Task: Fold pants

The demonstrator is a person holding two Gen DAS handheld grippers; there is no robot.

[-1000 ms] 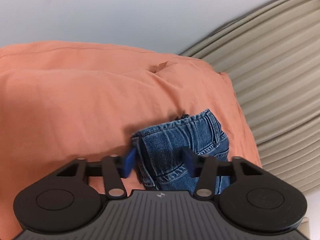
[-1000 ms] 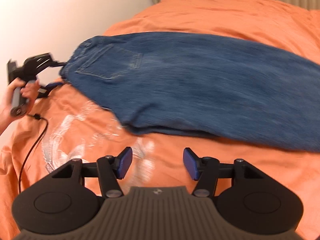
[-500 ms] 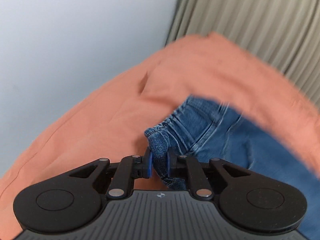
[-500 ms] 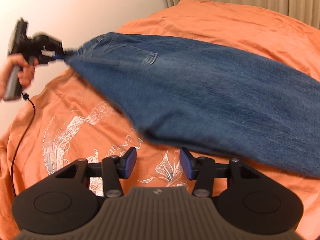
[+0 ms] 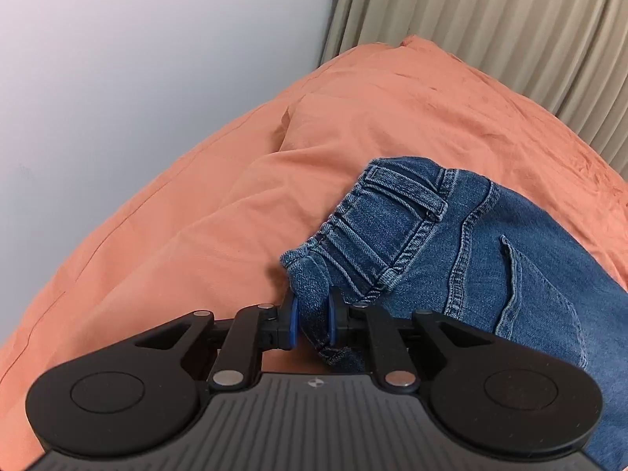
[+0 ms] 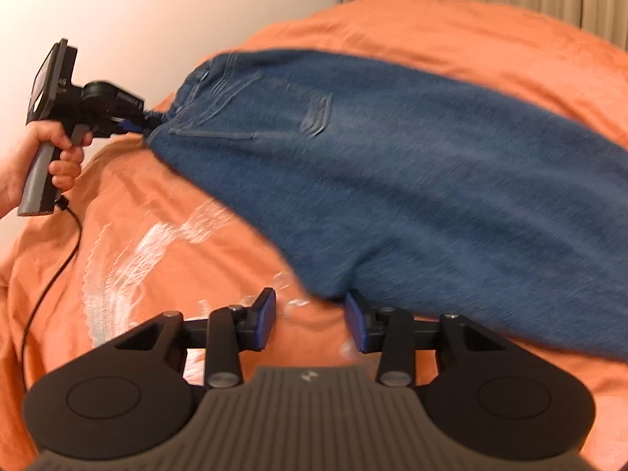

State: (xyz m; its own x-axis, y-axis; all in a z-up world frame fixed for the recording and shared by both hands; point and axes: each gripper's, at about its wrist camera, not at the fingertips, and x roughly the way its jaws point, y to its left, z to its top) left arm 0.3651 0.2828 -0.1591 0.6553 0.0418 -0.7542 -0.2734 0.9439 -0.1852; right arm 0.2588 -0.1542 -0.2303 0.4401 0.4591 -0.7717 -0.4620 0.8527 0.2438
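Blue denim pants (image 6: 392, 165) lie folded lengthwise across an orange bed, waistband at the left, legs running off to the right. My left gripper (image 5: 312, 320) is shut on a corner of the waistband (image 5: 310, 286) and lifts it off the bed; it also shows in the right wrist view (image 6: 135, 123), held by a hand. My right gripper (image 6: 310, 320) is open and empty, low over the bed, with the pants' near edge just above its right finger.
The orange bedcover (image 6: 165, 259) has a white print near my right gripper. A pale wall (image 5: 137, 59) and beige curtains (image 5: 490, 19) border the bed. A black cable (image 6: 51, 274) hangs from the left gripper's handle.
My left gripper closed on the waistband corner and pulled it up and to the left. My right gripper moved in toward the pants' near edge, still open.
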